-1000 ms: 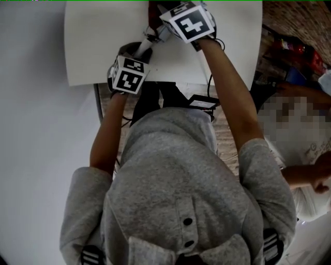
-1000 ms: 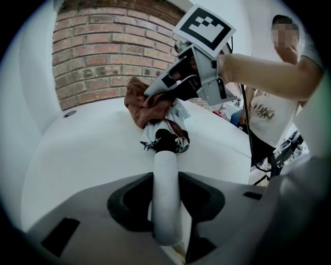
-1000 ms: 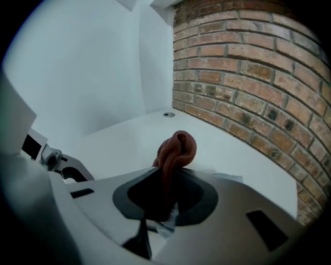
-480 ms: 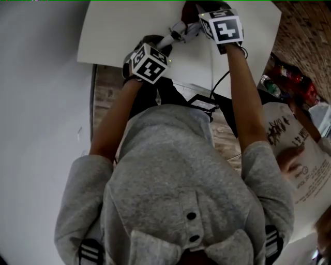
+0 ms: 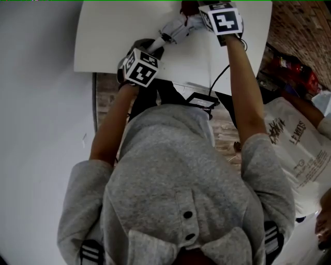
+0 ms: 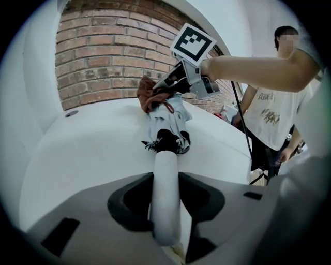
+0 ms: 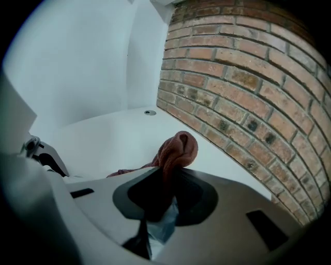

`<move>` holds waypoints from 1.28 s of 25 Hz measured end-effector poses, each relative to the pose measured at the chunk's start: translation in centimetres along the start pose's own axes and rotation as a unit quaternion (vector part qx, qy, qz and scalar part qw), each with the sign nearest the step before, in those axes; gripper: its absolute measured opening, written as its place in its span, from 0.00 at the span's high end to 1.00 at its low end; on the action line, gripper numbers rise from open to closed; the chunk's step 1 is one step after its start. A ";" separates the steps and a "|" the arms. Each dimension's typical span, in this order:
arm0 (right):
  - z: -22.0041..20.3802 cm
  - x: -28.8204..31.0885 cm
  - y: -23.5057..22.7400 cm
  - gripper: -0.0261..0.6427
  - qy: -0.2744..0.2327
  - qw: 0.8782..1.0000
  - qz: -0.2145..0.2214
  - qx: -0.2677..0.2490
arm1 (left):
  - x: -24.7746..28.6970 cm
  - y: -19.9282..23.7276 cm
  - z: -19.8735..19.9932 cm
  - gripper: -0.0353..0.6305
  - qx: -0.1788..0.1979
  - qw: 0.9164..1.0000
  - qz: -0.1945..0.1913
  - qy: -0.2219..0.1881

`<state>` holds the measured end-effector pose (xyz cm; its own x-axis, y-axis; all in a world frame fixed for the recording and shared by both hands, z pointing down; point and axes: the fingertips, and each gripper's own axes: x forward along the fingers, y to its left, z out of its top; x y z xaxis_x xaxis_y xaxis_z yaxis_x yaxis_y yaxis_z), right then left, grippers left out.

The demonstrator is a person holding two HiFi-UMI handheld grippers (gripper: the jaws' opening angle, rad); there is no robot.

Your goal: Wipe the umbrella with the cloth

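My left gripper (image 5: 155,49) clamped the umbrella (image 5: 173,31); my right gripper (image 5: 190,15) clamped the cloth (image 7: 178,150).
Head view: both met over the white table (image 5: 114,36). Left gripper view: jaws closed around the white handle (image 6: 166,176). Right gripper view: reddish cloth pinched, pale canopy fabric beneath.

No word can be read with certainty. The white bag (image 5: 300,155) at the right edge of the head view carries black print: a bold brush-like mark with rows of capitals beside it, too small and tilted to spell out. In the left gripper view a bystander's pale shirt (image 6: 269,111) bears a dark line of letters across the chest, too blurred to read. The only clear signs are black-and-white square markers on the left cube (image 5: 140,70) of the left gripper (image 5: 155,50) and the right cube (image 5: 223,20) of the right gripper (image 5: 192,15). They hold no letters or digits.
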<state>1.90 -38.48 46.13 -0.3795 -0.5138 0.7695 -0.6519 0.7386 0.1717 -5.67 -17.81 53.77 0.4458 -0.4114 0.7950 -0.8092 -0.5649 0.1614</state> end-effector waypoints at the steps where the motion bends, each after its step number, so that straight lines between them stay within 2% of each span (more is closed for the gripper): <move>1: 0.0 0.0 -0.3 0.84 0.000 1.000 -0.004 -0.002 | 0.0 0.0 0.0 0.72 0.000 1.000 -0.001 0.001; 9: -0.3 -0.9 -2.9 0.84 -0.002 1.000 -0.029 0.007 | -0.2 0.2 0.2 0.71 0.013 1.000 -0.005 0.005; 14: -1.0 -1.7 -5.5 0.84 0.000 0.998 -0.064 0.009 | -0.2 0.4 0.2 0.71 0.014 1.000 -0.008 0.004; 20: -3.4 -3.4 -8.5 0.85 0.014 0.994 -0.103 0.029 | 0.1 0.5 0.1 0.71 0.018 1.000 -0.005 0.003; 24: -6.7 -3.8 -9.4 0.85 0.041 0.991 -0.124 0.037 | 0.2 0.5 0.0 0.71 0.017 1.000 -0.004 0.003; 28: -9.7 -3.7 -7.5 0.85 0.054 0.993 -0.094 0.055 | 0.3 0.4 0.0 0.71 0.018 1.000 -0.001 0.004; 32: -10.7 -4.4 -5.4 0.85 0.027 0.992 -0.084 0.089 | 0.2 0.2 -0.1 0.71 0.021 1.000 -0.004 0.006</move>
<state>14.14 -35.51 48.40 -0.2234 -0.5957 0.7716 -0.8103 0.5534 0.1926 -5.81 -17.93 54.00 0.4465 -0.3988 0.8010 -0.7890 -0.5977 0.1423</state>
